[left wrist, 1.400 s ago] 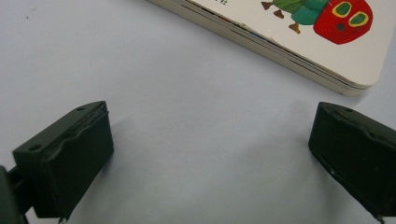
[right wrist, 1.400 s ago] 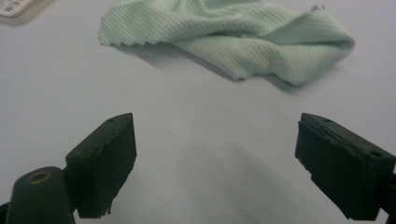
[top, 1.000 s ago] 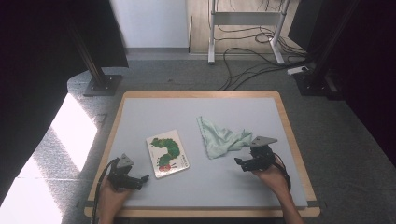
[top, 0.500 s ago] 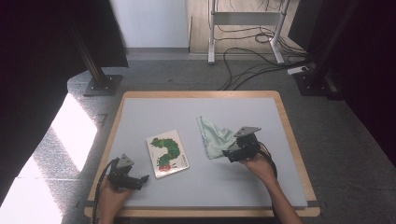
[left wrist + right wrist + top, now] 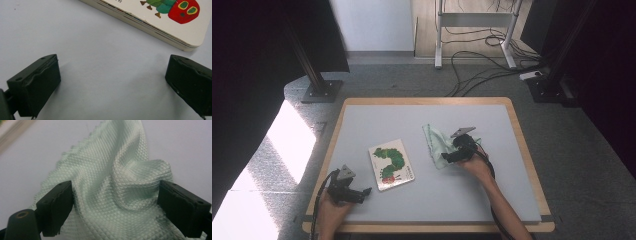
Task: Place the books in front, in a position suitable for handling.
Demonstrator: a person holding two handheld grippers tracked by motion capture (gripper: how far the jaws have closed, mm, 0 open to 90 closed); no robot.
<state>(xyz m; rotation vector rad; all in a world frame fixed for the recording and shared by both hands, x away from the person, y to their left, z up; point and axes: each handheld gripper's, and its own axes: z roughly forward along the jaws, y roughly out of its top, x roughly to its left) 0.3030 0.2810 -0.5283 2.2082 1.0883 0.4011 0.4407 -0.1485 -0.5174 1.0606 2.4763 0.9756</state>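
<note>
A pale green waffle-weave cloth lies crumpled right of the table's middle. My right gripper is over its near edge, pointing left. In the right gripper view the jaws stand wide with a raised fold of the cloth between them; they have just been closing a little and do not pinch it. A picture book with a green caterpillar lies flat left of centre. My left gripper rests near the front left corner, open and empty, with a corner of the book just ahead of it.
The grey table top has a wooden rim. Beyond the far edge, cables and a metal frame's legs sit on the floor. A black stand base is at the far left.
My right gripper has moved left and a little down, from beside the cloth's right end onto its near part. The left gripper, the book and the cloth have stayed put.
</note>
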